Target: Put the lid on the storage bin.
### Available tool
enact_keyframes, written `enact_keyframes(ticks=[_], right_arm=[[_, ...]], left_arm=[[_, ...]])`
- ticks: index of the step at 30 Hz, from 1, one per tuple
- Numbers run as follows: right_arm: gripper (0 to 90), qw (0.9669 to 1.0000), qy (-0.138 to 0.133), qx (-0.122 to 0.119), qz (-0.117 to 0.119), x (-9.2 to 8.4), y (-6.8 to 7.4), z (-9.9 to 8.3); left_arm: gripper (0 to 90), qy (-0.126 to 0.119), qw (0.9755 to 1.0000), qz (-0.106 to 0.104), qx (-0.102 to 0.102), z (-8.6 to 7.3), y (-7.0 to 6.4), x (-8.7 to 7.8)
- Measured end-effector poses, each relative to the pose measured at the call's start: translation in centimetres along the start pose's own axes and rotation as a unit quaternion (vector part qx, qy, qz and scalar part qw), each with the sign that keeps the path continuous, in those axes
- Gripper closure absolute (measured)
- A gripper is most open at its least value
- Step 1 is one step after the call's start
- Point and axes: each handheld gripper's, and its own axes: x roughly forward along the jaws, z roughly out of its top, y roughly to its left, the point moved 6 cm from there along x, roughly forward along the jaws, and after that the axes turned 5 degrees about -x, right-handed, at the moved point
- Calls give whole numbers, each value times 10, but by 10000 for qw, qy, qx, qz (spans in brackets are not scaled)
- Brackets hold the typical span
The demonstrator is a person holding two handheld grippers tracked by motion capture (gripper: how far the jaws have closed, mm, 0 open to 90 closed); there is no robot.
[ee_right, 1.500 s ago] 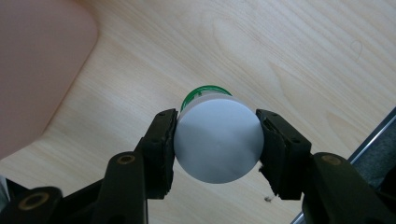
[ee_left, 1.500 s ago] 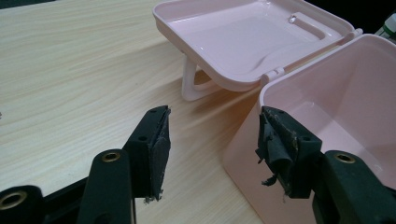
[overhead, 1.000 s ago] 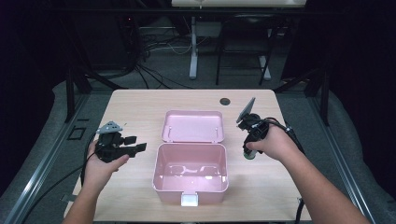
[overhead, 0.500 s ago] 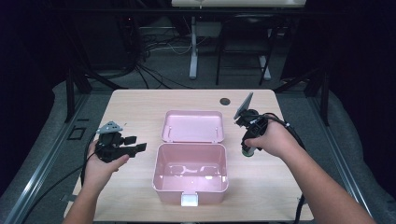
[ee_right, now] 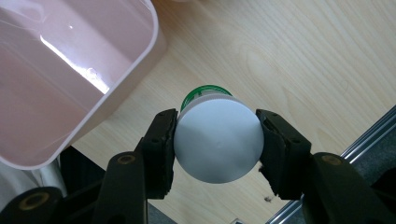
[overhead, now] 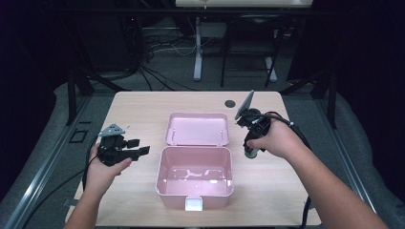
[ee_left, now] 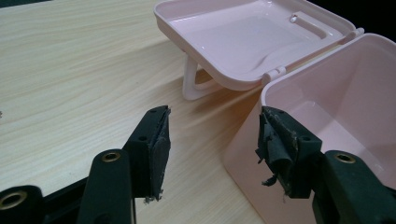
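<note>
The jar (ee_right: 217, 140), white-capped with a green band under the cap, sits clamped between the pads of the right gripper (ee_right: 215, 142), which grips it by the cap. In the high view the jar (overhead: 250, 151) hangs below the right gripper (overhead: 250, 138), above the table (overhead: 143, 109), just to the right of the pink box (overhead: 195, 183) and clear of its rim. The box stands open, its lid (overhead: 197, 129) folded back flat behind it, its inside bare. On the far side of the box the left gripper (overhead: 136, 150) is held low over the table; its jaws stand wide apart with nothing between them, one pad (ee_left: 275, 135) close to the box's near corner.
</note>
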Motion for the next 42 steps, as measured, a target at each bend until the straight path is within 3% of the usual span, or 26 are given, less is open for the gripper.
enact_keyframes(ticks=[10, 25, 35, 42], right_arm=[[502, 9991, 37, -408, 53, -4, 26, 14], [502, 9946, 1, -1018, 215, 0, 69, 38], [502, 9923, -3, -1210, 274, 5, 80, 46], [502, 9855, -2, -1674, 259, 10, 84, 47]], left_arm=[[441, -10, 10000, 6, -6, 0, 1, 0], [441, -1, 10000, -5, -36, 0, 2, -1], [441, -18, 10000, 2, -56, 0, 3, -1], [441, -32, 9999, 3, -95, 0, 4, -1]])
